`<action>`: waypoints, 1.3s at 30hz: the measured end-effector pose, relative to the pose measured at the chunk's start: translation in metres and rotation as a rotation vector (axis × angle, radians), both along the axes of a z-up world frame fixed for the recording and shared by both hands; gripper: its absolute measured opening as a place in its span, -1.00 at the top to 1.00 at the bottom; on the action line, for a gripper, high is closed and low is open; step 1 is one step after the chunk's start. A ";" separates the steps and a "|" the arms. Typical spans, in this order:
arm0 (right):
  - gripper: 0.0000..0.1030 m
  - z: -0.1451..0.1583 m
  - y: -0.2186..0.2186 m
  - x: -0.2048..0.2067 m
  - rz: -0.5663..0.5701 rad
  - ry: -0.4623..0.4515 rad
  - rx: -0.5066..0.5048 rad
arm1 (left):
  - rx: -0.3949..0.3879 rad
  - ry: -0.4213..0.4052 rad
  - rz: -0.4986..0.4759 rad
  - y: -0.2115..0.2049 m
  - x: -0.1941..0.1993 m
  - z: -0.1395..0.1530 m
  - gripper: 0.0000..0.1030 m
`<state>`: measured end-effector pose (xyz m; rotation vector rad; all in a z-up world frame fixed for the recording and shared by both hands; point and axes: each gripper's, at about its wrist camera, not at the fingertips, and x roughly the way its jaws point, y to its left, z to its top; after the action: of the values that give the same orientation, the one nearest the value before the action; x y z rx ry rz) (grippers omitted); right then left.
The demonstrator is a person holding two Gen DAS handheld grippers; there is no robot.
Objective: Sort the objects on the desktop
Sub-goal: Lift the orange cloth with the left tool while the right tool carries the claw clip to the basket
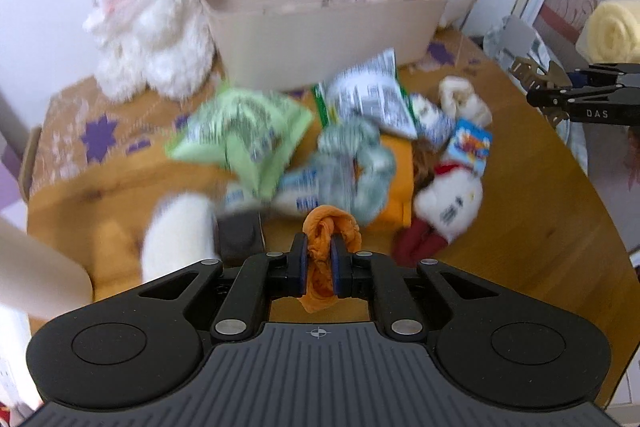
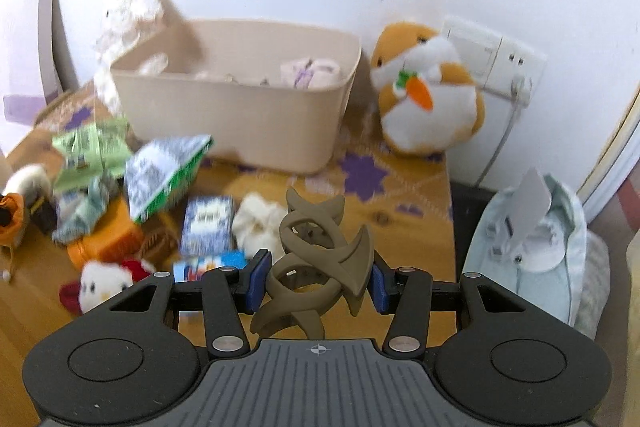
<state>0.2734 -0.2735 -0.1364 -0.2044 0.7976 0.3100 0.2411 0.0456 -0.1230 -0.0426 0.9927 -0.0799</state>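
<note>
The left gripper (image 1: 320, 259) was clenched on an orange scrunchie (image 1: 326, 227), and the right gripper (image 2: 316, 281) grasped a brown claw hair clip (image 2: 316, 267); both items hung above the table. The beige bin (image 2: 240, 119) at twelve o'clock already held a few pale items. Much was left: snack packets (image 1: 240, 135), a small plush doll (image 1: 448, 203) at three o'clock of the pile and a cream scrunchie (image 2: 258, 223) lay scattered on the wooden table (image 1: 520, 227). Sorting looked under halfway.
</note>
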 end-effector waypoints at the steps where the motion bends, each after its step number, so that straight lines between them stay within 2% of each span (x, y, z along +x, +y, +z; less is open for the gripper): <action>1: 0.09 0.003 0.001 0.003 0.002 -0.009 -0.003 | 0.004 -0.013 -0.003 0.001 0.004 0.004 0.79; 15: 0.09 0.042 0.026 0.049 0.040 -0.116 0.003 | 0.068 -0.184 -0.005 0.015 0.082 0.057 0.79; 20: 0.09 0.058 0.041 0.072 0.046 -0.161 0.015 | 0.099 -0.217 -0.012 0.010 0.112 0.064 0.79; 27: 0.09 0.068 0.059 0.101 0.040 -0.210 0.016 | 0.113 -0.261 0.029 0.010 0.150 0.070 0.79; 32: 0.09 0.063 0.068 0.120 0.025 -0.210 0.006 | 0.159 -0.262 0.048 0.009 0.180 0.066 0.79; 39: 0.09 0.053 0.082 0.150 0.002 -0.185 0.009 | 0.191 -0.202 0.116 0.012 0.216 0.045 0.79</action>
<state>0.4236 -0.1916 -0.0831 -0.2224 0.6129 0.2917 0.4568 0.0571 -0.0783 0.0814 0.7901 0.1151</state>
